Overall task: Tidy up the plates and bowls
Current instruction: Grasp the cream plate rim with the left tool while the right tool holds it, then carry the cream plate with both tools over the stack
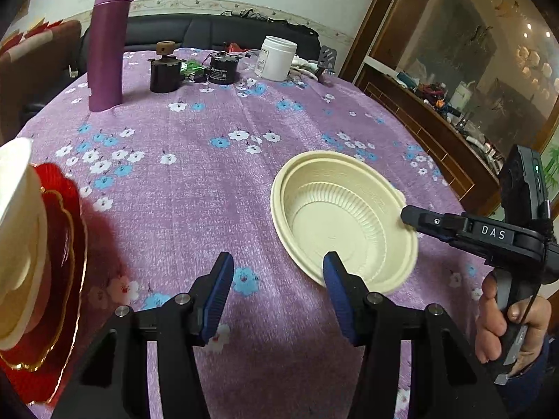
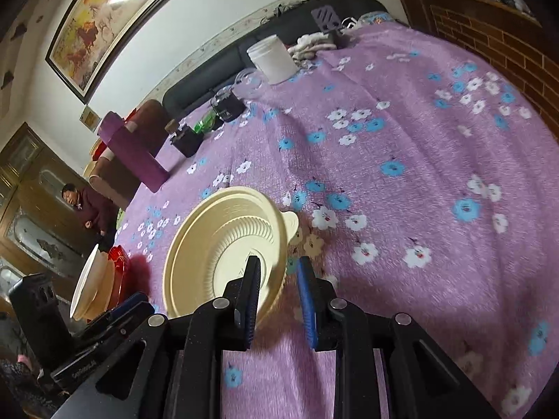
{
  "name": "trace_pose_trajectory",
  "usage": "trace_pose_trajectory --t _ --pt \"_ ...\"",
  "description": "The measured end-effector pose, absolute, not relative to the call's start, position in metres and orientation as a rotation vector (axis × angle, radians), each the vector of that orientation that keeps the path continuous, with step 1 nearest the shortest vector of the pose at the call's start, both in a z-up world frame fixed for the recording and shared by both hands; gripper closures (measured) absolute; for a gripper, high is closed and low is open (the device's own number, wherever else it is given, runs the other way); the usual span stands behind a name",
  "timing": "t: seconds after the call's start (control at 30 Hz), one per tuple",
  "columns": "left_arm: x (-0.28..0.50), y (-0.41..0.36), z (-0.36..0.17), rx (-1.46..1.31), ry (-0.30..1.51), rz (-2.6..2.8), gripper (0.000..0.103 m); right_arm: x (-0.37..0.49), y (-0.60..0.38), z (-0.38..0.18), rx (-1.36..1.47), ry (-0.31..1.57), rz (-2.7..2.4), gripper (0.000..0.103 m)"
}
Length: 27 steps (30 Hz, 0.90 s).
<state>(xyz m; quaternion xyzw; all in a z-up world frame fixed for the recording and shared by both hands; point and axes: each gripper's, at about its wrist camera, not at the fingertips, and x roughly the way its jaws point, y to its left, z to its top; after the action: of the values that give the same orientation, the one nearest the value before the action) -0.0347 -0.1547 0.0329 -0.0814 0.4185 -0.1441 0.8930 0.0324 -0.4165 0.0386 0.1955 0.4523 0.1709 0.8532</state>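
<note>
While the left claw [image 1: 277, 267] hangs with its blue-padded fingers apart over the flowered cloth, nothing sits between them; its right finger [image 1: 335, 274] overlaps the near rim of the cream bowl [image 1: 335, 216], though whether it touches cannot be told. That bowl rests on the purple-clothed counter [image 1: 195, 181], right of centre in the left wrist view. From the right the right claw [image 2: 277, 279] reaches to the bowl's rim, a hand [image 1: 503, 328] gripping its handle. In its own view the jaws stand a little apart, straddling the rim beside the bowl's small tab handle: the left finger [image 2: 249, 289] lies over the bowl's inside, the right finger [image 2: 307, 296] outside the wall, with a gap showing, so no firm clamp can be read. At the left edge a second cream bowl [image 1: 17, 244] sits on a red plate with gold trim [image 1: 66, 265]. Farther off stand a purple flask [image 1: 108, 45], a white jar [image 1: 277, 57] and two dark motor-like parts [image 1: 192, 70]. A person [image 2: 89, 209] stands beyond the counter's left side.
</note>
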Motion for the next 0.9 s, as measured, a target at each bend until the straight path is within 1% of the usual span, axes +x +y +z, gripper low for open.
trace_pose_trajectory --t 0.03,0.07,0.1,0.13,0.17,0.37,0.63,0.9 --pt "-0.032 -0.158 0.031 -0.160 0.873 -0.303 0.063 0.036 -0.415 0.036 0.409 0.961 0.357 0.080" --pt "-0.029 -0.160 0.031 -0.161 0.874 -0.313 0.069 0.038 -0.413 0.034 0.412 0.964 0.358 0.083" --pt "-0.028 -0.162 0.030 -0.155 0.875 -0.316 0.077 0.039 -0.411 0.033 0.414 0.964 0.357 0.088" --pt "-0.027 -0.165 0.031 -0.143 0.871 -0.318 0.082 0.038 -0.410 0.032 0.418 0.967 0.348 0.091" --pt "-0.027 -0.168 0.032 -0.130 0.869 -0.318 0.086 0.036 -0.410 0.033 0.432 0.965 0.341 0.091" --pt "-0.032 -0.168 0.038 -0.099 0.844 -0.298 0.086 0.020 -0.414 0.037 0.511 0.957 0.332 0.091" --pt "-0.042 -0.149 0.056 -0.104 0.791 -0.254 0.086 0.013 -0.395 0.048 0.511 0.940 0.366 0.091" --pt "-0.052 -0.121 0.077 -0.133 0.752 -0.214 0.081 0.011 -0.369 0.070 0.489 0.913 0.419 0.091"
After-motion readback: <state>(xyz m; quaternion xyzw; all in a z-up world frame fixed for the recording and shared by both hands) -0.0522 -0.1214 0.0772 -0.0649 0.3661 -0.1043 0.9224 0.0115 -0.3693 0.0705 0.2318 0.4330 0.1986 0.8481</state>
